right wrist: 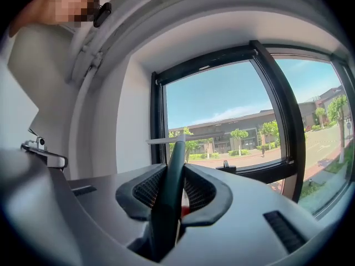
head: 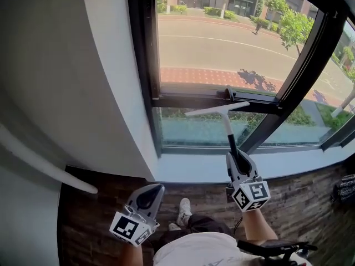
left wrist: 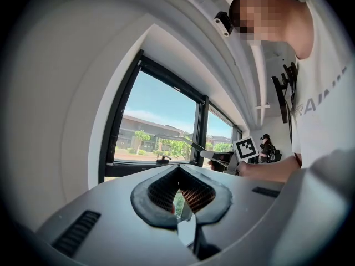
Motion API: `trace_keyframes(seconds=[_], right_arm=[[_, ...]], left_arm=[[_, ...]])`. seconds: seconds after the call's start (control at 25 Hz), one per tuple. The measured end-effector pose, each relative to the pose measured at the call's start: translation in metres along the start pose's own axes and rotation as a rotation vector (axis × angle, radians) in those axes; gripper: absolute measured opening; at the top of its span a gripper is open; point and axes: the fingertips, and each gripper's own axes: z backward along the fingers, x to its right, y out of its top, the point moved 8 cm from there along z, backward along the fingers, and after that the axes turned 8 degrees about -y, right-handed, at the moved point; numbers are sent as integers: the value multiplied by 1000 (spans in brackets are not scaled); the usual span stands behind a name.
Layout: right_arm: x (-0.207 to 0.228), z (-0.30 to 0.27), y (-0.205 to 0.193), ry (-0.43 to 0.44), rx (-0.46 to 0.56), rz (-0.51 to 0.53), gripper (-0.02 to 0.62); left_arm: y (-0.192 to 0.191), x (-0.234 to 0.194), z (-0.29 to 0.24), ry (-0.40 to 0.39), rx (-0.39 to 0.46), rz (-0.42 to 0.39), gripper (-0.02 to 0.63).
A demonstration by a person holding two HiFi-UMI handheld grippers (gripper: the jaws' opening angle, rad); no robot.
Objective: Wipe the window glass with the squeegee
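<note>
R gripper (head: 235,158), grey w/ a marker cube, is clamped on the dark handle of the white-bladed T-shaped squeegee (head: 217,111). In the right gripper view the jaws of that gripper (right wrist: 173,188) press the squeegee (right wrist: 173,154) handle from both sides. The R forearm comes up from the lower right of the head view and the gripper points up toward the window. The handle stands nearly upright, leaning a bit left.

The blade lies roughly level, slightly tilted, across the top of the lower pane of window glass (head: 191,131), just under the black horizontal frame bar (head: 183,101). Contact w/ the glass can't be told.

L gripper (head: 153,189) sits at lower centre-left of the head view, over the dark wood-plank floor (head: 83,215), forearm low, nose angled up-right. In the left gripper view the L gripper (left wrist: 180,188) has its jaws together w/ nothing between them. It's well apart from the squeegee.
</note>
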Motion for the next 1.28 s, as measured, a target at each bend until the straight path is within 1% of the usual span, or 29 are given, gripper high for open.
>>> trace_keyframes(seconds=[0.12, 0.2, 0.36, 0.44, 0.6, 0.72, 0.8, 0.92, 1.08, 1.2, 1.28], right_arm=[[7, 24, 4, -30, -10, -21, 100], [13, 32, 9, -36, 0, -35, 100], [31, 49, 29, 5, 46, -57, 100], [45, 63, 36, 16, 79, -61, 100], [97, 91, 43, 10, 117, -54, 100], [143, 112, 48, -3, 118, -55, 100], [170, 124, 50, -17, 117, -68, 100], [197, 133, 45, -38, 92, -110, 100], [211, 135, 42, -68, 67, -121, 100], [204, 135, 41, -87, 63, -118, 100], [196, 135, 44, -78, 72, -117, 100]], left_arm=[[0, 21, 4, -31, -7, 1, 16], [2, 29, 3, -31, -10, -7, 16], [15, 45, -11, -13, -9, -32, 15], [15, 55, -26, -8, -19, -37, 15], [15, 82, -76, -11, -22, -62, 16], [19, 110, -114, -25, -4, -79, 15], [20, 127, -134, -26, -7, -82, 16], [25, 148, -151, -22, -14, -81, 16], [28, 158, -158, -26, -24, -95, 16], [25, 151, -155, -35, -36, -87, 16], [27, 146, -152, -49, -28, -89, 16]])
